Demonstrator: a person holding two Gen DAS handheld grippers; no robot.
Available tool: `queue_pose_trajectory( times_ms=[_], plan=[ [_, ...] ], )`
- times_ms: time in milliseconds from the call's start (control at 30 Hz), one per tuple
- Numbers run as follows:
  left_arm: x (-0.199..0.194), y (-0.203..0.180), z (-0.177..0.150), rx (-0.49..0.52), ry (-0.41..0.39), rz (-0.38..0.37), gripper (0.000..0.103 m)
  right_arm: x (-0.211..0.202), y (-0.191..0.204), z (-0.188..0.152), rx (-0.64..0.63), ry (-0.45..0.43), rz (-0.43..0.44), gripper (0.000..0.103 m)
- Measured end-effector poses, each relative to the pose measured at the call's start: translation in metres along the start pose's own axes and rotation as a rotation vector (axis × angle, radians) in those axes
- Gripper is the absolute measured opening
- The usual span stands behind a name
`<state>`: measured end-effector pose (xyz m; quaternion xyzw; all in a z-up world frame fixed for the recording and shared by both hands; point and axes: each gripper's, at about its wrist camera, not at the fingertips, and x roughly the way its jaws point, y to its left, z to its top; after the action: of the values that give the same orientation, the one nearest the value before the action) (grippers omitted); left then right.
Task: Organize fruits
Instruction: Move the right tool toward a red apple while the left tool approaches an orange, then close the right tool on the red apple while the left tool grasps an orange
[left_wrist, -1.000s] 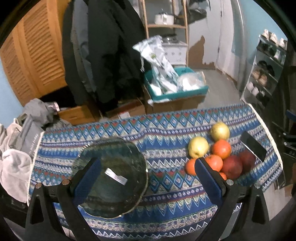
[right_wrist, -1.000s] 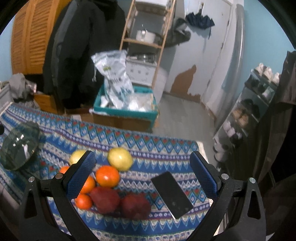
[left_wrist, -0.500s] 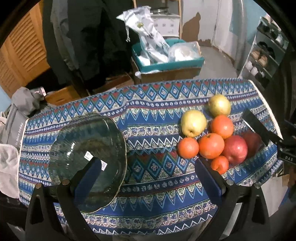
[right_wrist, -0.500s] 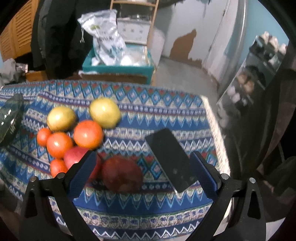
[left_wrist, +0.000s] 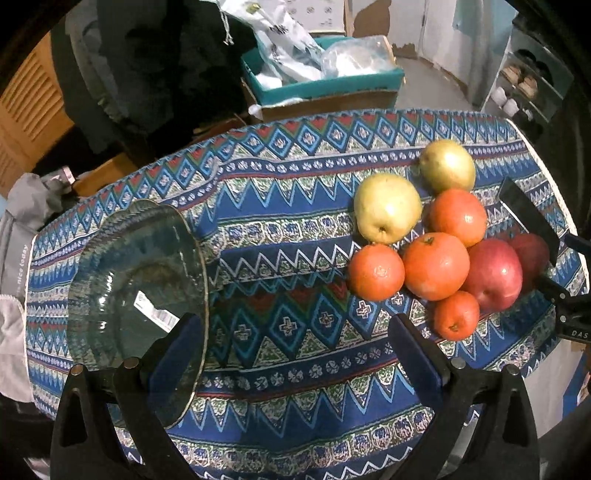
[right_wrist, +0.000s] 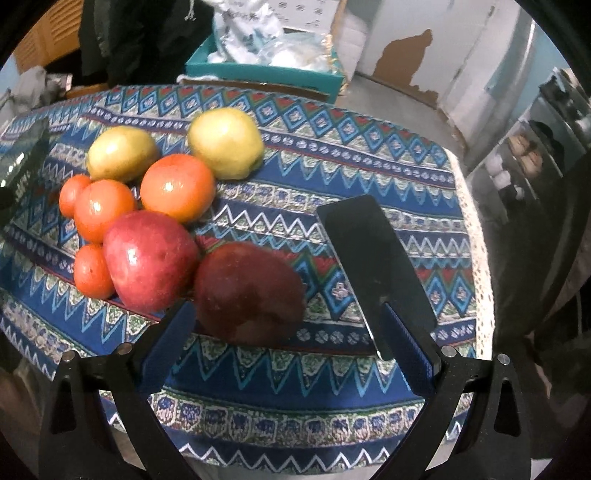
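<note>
Right gripper (right_wrist: 286, 345): fingers spread wide, empty, poised just short of the dark apple (right_wrist: 249, 293), which lies between the finger lines and nearest of all the fruit.

Left gripper (left_wrist: 291, 354): fingers spread wide, empty, over bare cloth (left_wrist: 288, 229); its left finger overlaps the near rim of the glass bowl (left_wrist: 110, 240) in that view, contact not determinable.

Landmark: dark apple. All fruit lies on the cloth; none is in the bowl.

- Phone (right_wrist: 373, 266): just right of the dark apple, flat, its near corner behind the right gripper's right finger.
- Red apple (right_wrist: 149, 260): just left of the dark apple, touching or nearly so.
- Small orange (right_wrist: 92, 271): left of the red apple, touching it.
- Three more oranges (right_wrist: 177, 186): beyond and left of the dark apple, bunched against the red apple.
- Two yellow pears or apples (right_wrist: 225, 142): farthest of the fruit, beyond the oranges.
- Glass bowl: well left of the dark apple, past the whole cluster, empty but for a label.

Step in hand, as judged: approach for the first pick; sorting not yet begun.

Next move calls for: advancing the right gripper until the dark apple sits between the pads, closing across its widest part, and keeping the right finger clear of the phone. The apple is round and may roll into the red apple if nudged.
</note>
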<state>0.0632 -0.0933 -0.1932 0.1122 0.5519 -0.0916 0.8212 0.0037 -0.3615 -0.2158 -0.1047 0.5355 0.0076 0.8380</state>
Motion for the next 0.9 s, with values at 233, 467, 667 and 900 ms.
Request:
queue_pose_trajectory(
  times_ms=[233, 467, 667, 900],
  plan=[
    [0.015, -0.006, 0.003, 0.011, 0.019, -0.031, 0.101, 0.021, 0.006, 0.004, -0.035, 0.022, 0.062, 0.094],
    [0.028, -0.015, 0.009, 0.039, 0.020, -0.068, 0.101, 0.035, -0.004, 0.006, 0.041, 0.032, 0.197, 0.076],
    [0.037, -0.024, 0.012, 0.070, 0.024, -0.084, 0.101, 0.036, -0.006, 0.006, 0.077, 0.033, 0.211, 0.075],
    [0.046, -0.031, 0.015, 0.088, 0.030, -0.105, 0.101, 0.033, -0.023, 0.010, 0.204, 0.010, 0.186, 0.075]
  ],
)
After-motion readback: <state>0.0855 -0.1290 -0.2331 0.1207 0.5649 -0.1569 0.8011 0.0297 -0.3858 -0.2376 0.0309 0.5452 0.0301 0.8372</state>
